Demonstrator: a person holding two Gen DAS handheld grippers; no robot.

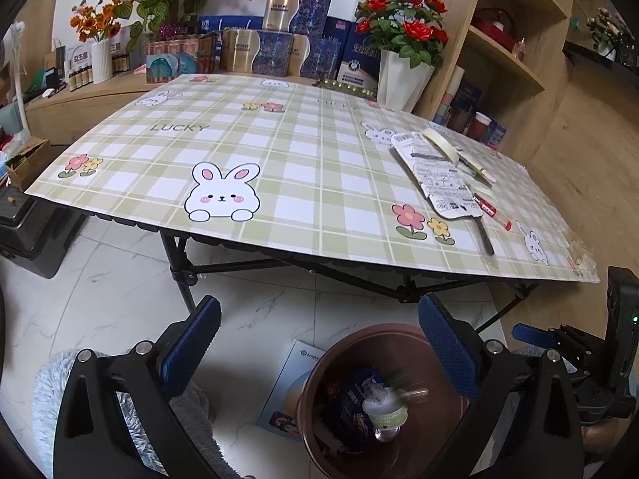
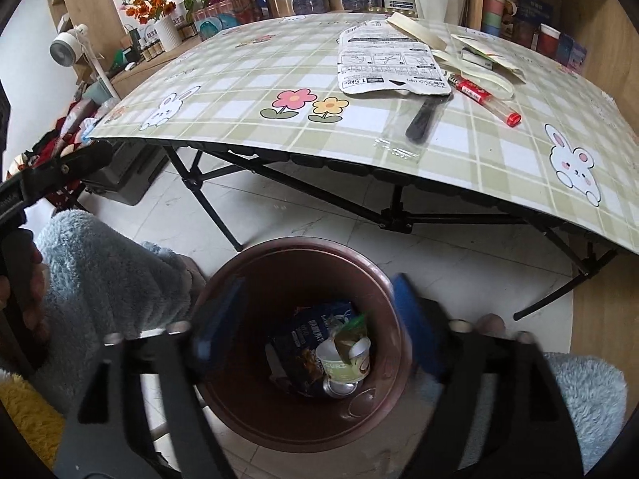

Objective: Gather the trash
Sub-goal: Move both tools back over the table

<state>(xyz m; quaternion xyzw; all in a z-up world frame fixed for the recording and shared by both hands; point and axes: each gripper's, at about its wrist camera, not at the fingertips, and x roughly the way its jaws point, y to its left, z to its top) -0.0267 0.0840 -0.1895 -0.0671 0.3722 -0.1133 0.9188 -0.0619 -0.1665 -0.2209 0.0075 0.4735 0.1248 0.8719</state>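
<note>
Brown plastic formed the round trash bin (image 2: pixel 303 419), which stood on the white marbled floor (image 2: pixel 327 223) at the lower middle of the right wrist view, just in front of the folding table (image 2: pixel 247 80). Inside it lay a dark blue snack bag (image 2: pixel 299 343) and a small pale bottle (image 2: pixel 347 363) with a green label, touching each other at the bottom. In the left wrist view the same bin (image 1: pixel 319 431) sat at the lower right, and the bottle (image 1: pixel 385 411) looked blurred there.

Above the bin the right gripper (image 2: pixel 315 315) pointed down into it, its blue fingers (image 2: pixel 411 299) well apart, with nothing between them; they were blurred. The left gripper (image 1: pixel 319 339) was also spread wide and empty, at the left of the bin.

On the green checked tablecloth (image 1: pixel 239 159), at the upper right of the right wrist view, rested a flat white pouch (image 2: pixel 387 64) with printed text. Partly under its near edge lay a black utensil in a clear wrapper (image 2: pixel 423 119), and just to the right of it a red and clear tube (image 2: pixel 487 99). Strips of cream paper (image 2: pixel 471 60) were behind them. Red roses in a white vase (image 1: pixel 403 68) and blue boxes (image 1: pixel 279 56) stood along the far edge of the table. Fluffy blue sleeves (image 2: pixel 108 279) showed at the lower left.
</note>
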